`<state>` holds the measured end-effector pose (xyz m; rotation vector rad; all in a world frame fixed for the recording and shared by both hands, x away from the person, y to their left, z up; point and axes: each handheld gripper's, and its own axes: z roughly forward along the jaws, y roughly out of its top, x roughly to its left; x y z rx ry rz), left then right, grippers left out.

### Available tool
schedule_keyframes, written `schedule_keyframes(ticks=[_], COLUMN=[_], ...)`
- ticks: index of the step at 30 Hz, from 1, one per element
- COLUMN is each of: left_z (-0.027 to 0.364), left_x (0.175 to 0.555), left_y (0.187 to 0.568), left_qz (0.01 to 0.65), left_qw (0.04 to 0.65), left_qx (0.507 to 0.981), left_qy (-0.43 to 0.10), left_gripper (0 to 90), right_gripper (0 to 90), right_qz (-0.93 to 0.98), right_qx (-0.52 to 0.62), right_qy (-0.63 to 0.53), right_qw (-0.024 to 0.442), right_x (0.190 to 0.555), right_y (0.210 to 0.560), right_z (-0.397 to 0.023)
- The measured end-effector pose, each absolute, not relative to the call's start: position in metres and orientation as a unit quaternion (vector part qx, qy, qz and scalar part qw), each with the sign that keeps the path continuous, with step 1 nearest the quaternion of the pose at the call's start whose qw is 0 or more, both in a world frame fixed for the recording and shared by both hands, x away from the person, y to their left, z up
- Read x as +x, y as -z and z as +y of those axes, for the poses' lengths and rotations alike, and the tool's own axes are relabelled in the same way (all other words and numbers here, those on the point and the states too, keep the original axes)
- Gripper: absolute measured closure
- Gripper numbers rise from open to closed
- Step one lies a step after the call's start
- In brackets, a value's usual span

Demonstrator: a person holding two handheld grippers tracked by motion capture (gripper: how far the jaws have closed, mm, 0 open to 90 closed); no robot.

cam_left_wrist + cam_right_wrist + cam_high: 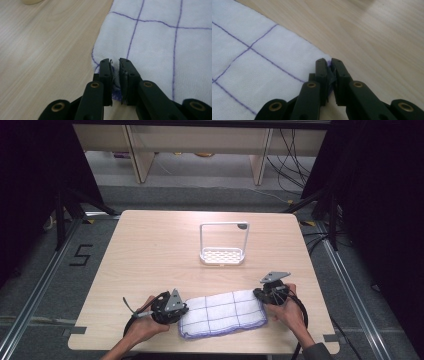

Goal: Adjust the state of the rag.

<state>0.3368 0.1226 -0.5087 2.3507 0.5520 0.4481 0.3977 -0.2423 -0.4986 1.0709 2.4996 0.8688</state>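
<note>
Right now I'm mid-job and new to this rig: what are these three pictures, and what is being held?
No robot arm here: a person holds a two-fingered tool in each hand. The high view looks down on the table. The other two pictures come from cameras riding on each tool. On the table lie a white cloth with purple grid lines and, farther back, a white rack. The left gripper pinches the cloth's edge at one end; the right gripper pinches a corner at the other end.
</note>
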Motion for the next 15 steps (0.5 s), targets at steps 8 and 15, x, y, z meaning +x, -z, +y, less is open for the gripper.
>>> schedule_keyframes(ticks=[8, 15], left_z=[0.126, 0.126], left_x=[0.311, 0.298], left_y=[0.508, 0.508], left_qz=[0.198, 0.194], left_qw=[0.332, 0.334], left_qx=[0.907, 0.906], left_qy=[-0.169, -0.173], left_gripper=[80.4, 80.2], right_gripper=[86.0, 86.0], right_qz=[0.875, 0.879], right_qx=[0.356, 0.340], right_qy=[-0.287, -0.290], right_qw=[0.157, 0.166], right_x=[0.437, 0.461], right_y=[0.498, 0.499], right_z=[-0.205, -0.180])
